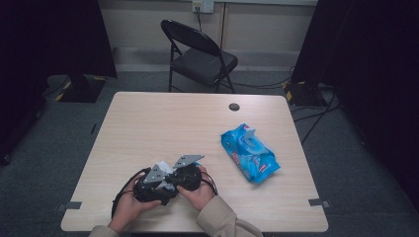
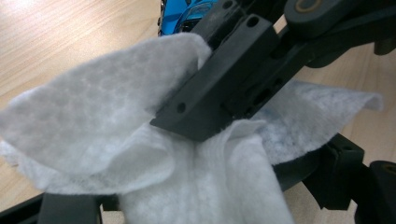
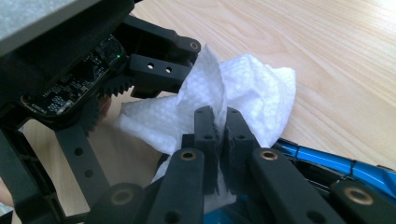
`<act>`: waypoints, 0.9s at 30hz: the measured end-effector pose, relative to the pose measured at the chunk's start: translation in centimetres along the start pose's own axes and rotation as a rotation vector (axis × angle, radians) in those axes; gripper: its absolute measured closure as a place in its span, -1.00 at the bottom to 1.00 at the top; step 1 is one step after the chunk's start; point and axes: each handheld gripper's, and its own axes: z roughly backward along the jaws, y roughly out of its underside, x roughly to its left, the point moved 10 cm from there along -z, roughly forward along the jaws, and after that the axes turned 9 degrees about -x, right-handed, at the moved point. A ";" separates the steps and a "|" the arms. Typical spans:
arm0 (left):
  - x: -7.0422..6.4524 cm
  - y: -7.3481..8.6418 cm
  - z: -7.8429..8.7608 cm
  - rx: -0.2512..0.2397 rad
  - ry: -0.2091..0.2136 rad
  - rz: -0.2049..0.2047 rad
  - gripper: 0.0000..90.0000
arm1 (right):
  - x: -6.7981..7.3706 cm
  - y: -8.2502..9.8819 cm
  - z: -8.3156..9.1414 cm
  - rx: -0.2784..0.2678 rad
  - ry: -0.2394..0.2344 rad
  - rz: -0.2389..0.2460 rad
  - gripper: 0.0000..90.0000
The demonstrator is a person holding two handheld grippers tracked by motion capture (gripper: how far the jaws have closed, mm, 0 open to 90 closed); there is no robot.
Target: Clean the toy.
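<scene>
A white wet wipe (image 3: pixel 252 88) hangs crumpled between my two grippers, low over the table's near left part. My right gripper (image 3: pixel 217 122) is shut on a fold of the wipe (image 2: pixel 93 121), its two black jaws pressed together with the cloth between them. My left gripper (image 1: pixel 150 186) faces it at close range. Its jaws stand wide apart at the bottom of the left gripper view, and the wipe drapes loosely over them. In the high view both hands hold the grippers tip to tip, with the right gripper (image 1: pixel 184 174) on the right side.
A blue pack of wet wipes (image 1: pixel 249 153) lies on the wooden table (image 1: pixel 163 123) to the right, its flap lifted. A black folding chair (image 1: pixel 200 54) stands beyond the far edge. A round cable hole (image 1: pixel 234 106) sits near the far side.
</scene>
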 end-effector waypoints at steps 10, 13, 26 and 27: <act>0.0 0.0 -0.1 0.003 0.001 0.000 -0.46 | -1.0 -0.1 0.5 -0.012 0.019 -0.010 0.92; 0.0 0.0 -0.1 0.003 0.002 0.002 -0.46 | -1.4 -0.2 0.8 -0.017 0.027 -0.018 0.92; -0.1 -0.1 -0.2 -0.002 0.003 0.010 -0.46 | -2.9 -0.4 1.5 -0.035 0.066 -0.030 0.93; -0.1 -0.1 -0.2 -0.002 0.003 0.010 -0.46 | -3.0 -0.4 1.6 -0.034 0.067 -0.035 0.93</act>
